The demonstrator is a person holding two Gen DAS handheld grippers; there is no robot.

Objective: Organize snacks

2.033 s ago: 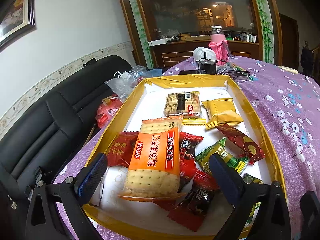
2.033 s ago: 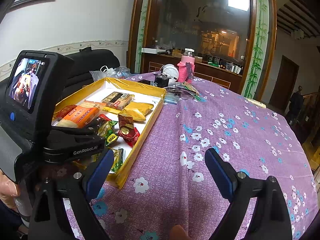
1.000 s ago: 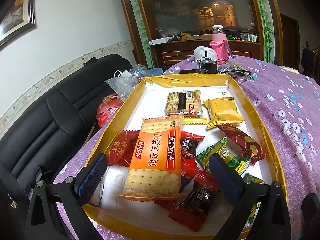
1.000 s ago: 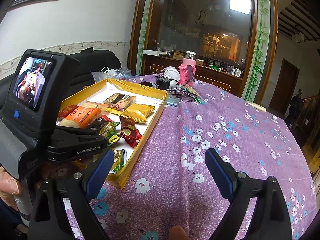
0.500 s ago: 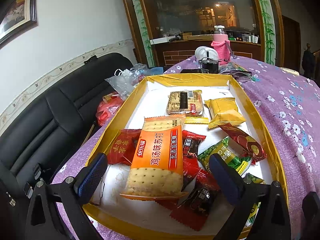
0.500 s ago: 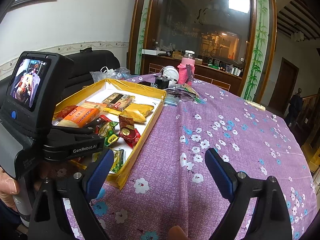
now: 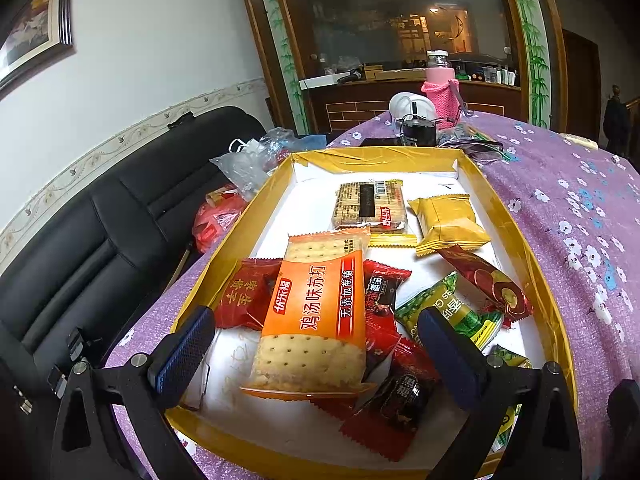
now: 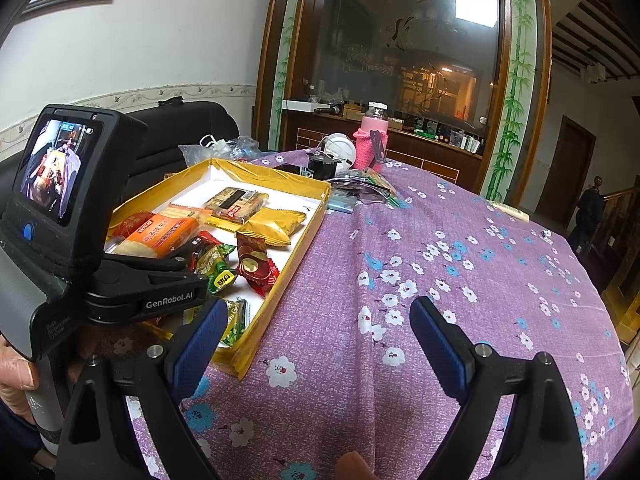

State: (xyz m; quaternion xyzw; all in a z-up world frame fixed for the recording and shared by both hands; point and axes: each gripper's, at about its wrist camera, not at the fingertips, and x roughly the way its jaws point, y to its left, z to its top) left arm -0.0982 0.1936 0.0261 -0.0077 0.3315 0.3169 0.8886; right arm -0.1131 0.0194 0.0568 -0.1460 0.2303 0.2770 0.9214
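A yellow box lid (image 7: pixel 516 224) with a white floor lies on the purple flowered tablecloth and holds several wrapped snacks. An orange cracker pack (image 7: pixel 316 312) lies in the near middle over red packets (image 7: pixel 244 296). A brown biscuit pack (image 7: pixel 370 204) and a yellow pouch (image 7: pixel 448 220) lie farther back. Green (image 7: pixel 448 312) and dark red (image 7: pixel 484 280) candies lie at the right. My left gripper (image 7: pixel 316 344) is open and empty, hovering over the near end of the box. My right gripper (image 8: pixel 316 336) is open and empty over bare cloth, right of the box (image 8: pixel 308 236).
Behind the box stand a pink-sleeved bottle (image 7: pixel 442 88), a white round object (image 7: pixel 408 106) and a small black device (image 7: pixel 418 134). A black sofa (image 7: pixel 100 224) with plastic bags (image 7: pixel 248 164) lies left of the table. The left gripper's body (image 8: pixel 68 216) fills the right wrist view's left side.
The left gripper has shifted slightly, and the box appears a little lower and nearer. The right gripper has stayed open over the cloth. No snack has moved.
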